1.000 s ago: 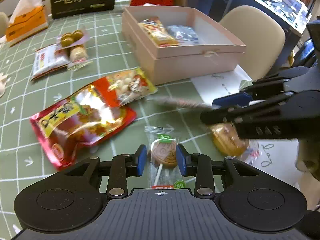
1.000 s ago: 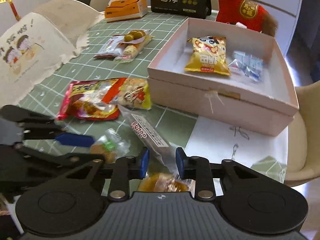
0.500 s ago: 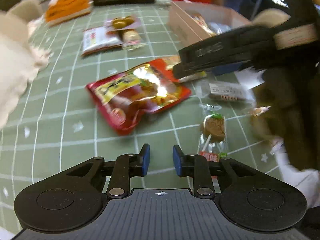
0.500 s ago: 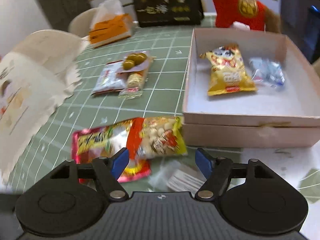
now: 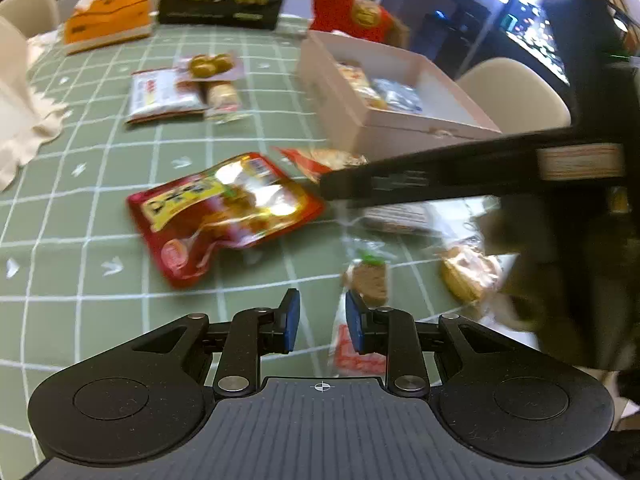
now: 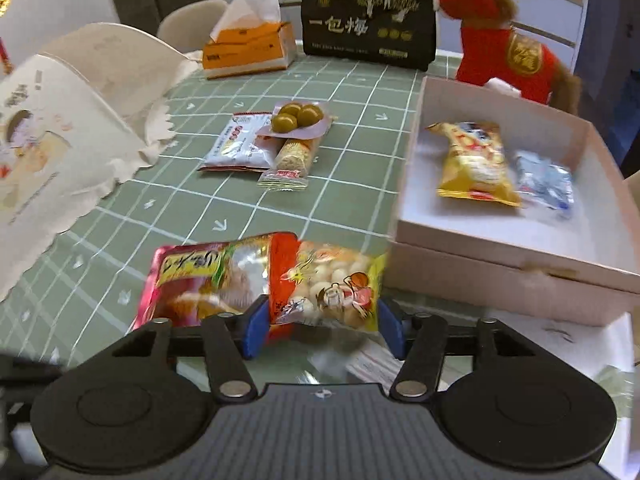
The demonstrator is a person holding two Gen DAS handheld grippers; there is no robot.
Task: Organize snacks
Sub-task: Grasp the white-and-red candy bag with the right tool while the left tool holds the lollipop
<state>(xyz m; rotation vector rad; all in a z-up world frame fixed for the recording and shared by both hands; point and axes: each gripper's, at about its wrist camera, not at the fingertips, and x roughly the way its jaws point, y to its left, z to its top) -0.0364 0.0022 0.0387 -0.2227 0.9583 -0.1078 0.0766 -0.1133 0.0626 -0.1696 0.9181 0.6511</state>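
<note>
Between right claw (image 6: 322, 330) pads: red-yellow snack bag (image 6: 326, 284), glossy, crinkled.

A table in green checked cloth (image 6: 352, 92) is carrying a pink box (image 6: 500, 280) at right. A red snack pouch (image 6: 200, 276) is lying near; a tissue box (image 6: 248, 48) and a black gift box (image 6: 368, 20) are standing far.

The left gripper (image 5: 319, 327) now stands shut and empty, clear of the lollipop (image 5: 367, 280) it straddled before. The right gripper (image 6: 323, 326), previously over the bun packet, has just been closing around the peanut packet (image 6: 326, 282).
</note>
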